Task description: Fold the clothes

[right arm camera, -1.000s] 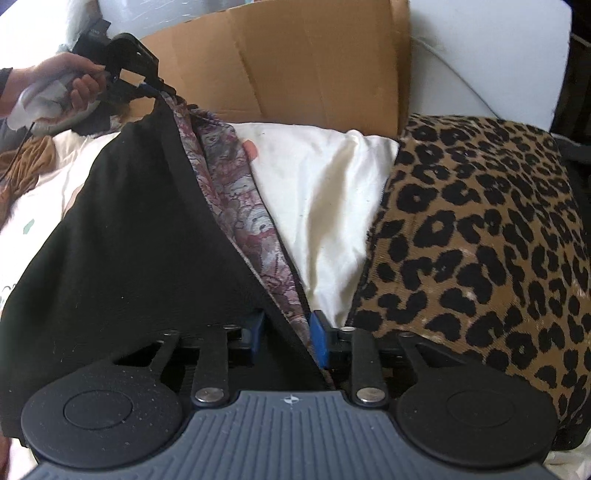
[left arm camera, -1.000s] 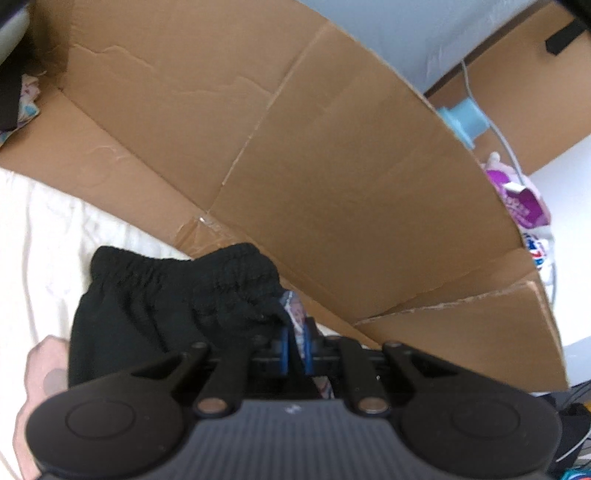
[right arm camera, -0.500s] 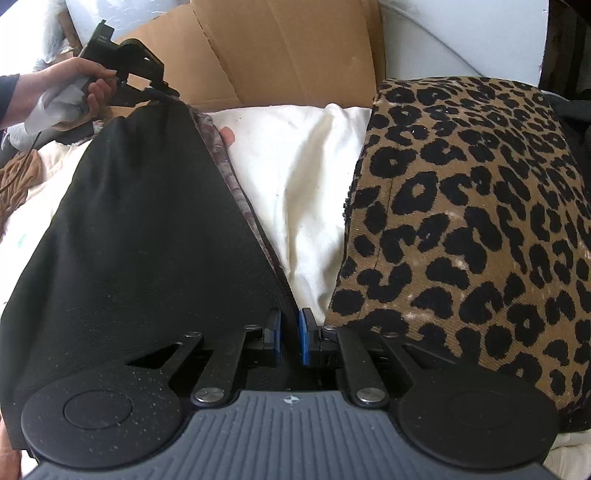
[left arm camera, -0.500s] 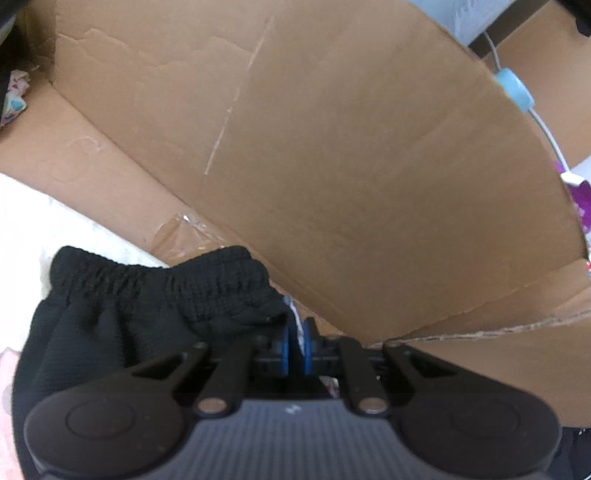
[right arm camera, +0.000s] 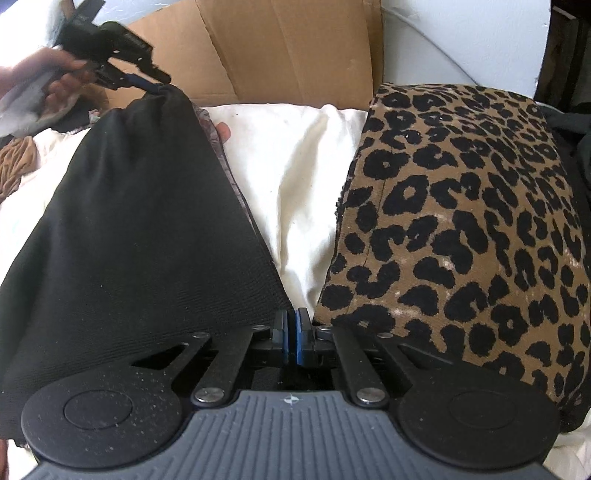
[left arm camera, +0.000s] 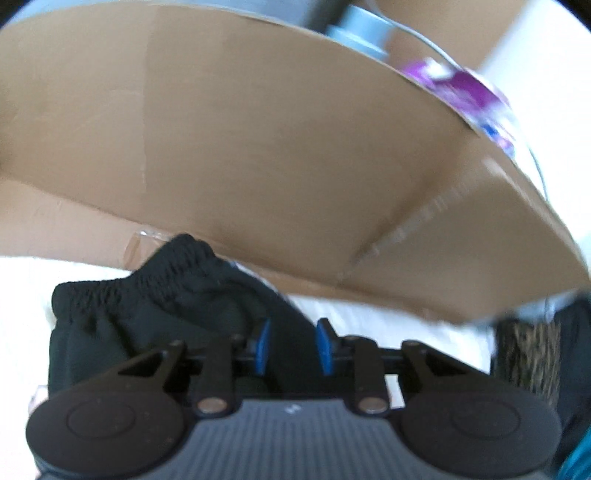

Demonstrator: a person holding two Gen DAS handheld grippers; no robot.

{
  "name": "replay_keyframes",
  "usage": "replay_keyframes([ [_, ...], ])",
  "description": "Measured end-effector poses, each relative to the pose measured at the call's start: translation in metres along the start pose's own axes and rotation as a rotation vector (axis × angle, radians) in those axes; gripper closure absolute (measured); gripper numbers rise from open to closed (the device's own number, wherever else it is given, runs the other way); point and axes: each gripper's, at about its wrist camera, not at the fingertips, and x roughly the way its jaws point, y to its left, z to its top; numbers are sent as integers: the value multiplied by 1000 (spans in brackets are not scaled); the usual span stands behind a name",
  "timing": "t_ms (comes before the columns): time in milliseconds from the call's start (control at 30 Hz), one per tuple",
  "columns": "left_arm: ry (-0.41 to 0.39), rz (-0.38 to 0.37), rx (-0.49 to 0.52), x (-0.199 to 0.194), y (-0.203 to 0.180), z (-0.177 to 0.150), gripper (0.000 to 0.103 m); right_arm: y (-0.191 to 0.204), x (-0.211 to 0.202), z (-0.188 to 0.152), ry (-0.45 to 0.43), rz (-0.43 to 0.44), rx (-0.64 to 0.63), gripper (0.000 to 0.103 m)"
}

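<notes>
A pair of black shorts (right arm camera: pixel 140 229) with an elastic waistband (left arm camera: pixel 147 284) lies spread over a white sheet (right arm camera: pixel 295 177). A patterned lining shows along its right edge. My left gripper (left arm camera: pixel 293 345) is over the waistband corner with its jaws opening; black cloth lies between the blue pads (left arm camera: pixel 262 345), which stand apart from it. In the right wrist view the left gripper (right arm camera: pixel 147 79) sits at the far raised corner, held by a hand (right arm camera: pixel 55 74). My right gripper (right arm camera: pixel 291 341) is shut on the near corner of the shorts' edge.
A large open cardboard box (left arm camera: pixel 277 147) stands just behind the shorts. A leopard-print cushion (right arm camera: pixel 461 221) fills the right side. A purple package (left arm camera: pixel 461 85) and a pale blue object (left arm camera: pixel 362 29) lie beyond the box. Brown cloth (right arm camera: pixel 14 166) sits at the far left.
My left gripper's jaws have parted from their grip on the waistband, and the hand has shifted and rolled. My right gripper's jaws have closed onto the shorts' edge.
</notes>
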Motion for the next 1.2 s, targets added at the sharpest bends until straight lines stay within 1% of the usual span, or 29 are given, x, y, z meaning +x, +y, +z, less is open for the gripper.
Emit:
replay_keyframes([
  [67,34,3,54,6,-5,-10,75,-1,0,-1,2,-3,0,102],
  [167,82,-2,83,20,-10,-22,75,-1,0,-1,7,-10,0,102],
  [267,102,12,148,33,-19,-31,75,-3,0,-1,13,-4,18,102],
  [400,121,27,209,48,-32,-37,74,-4,0,-1,21,1,22,102],
  [500,114,18,198,53,-35,-38,74,-6,1,-1,28,1,37,99],
  [600,93,16,193,60,-39,-38,74,-13,2,-3,30,23,76,96],
  [700,77,11,169,66,-39,-35,74,-14,-2,-5,35,28,81,94],
  [767,72,16,174,70,-40,-34,74,-14,-5,-7,40,27,80,91],
  [933,83,36,176,74,-43,-29,74,-13,-16,-16,58,43,84,91],
  [1000,93,46,177,70,-44,-28,75,-14,-21,-18,60,51,87,92],
  [1100,99,43,188,54,-42,-32,74,-17,-28,-21,57,61,113,93],
  [1167,97,36,196,37,-37,-39,71,-19,-31,-24,52,66,122,95],
  [1200,97,35,198,27,-33,-44,68,-19,-31,-26,48,66,122,96],
])
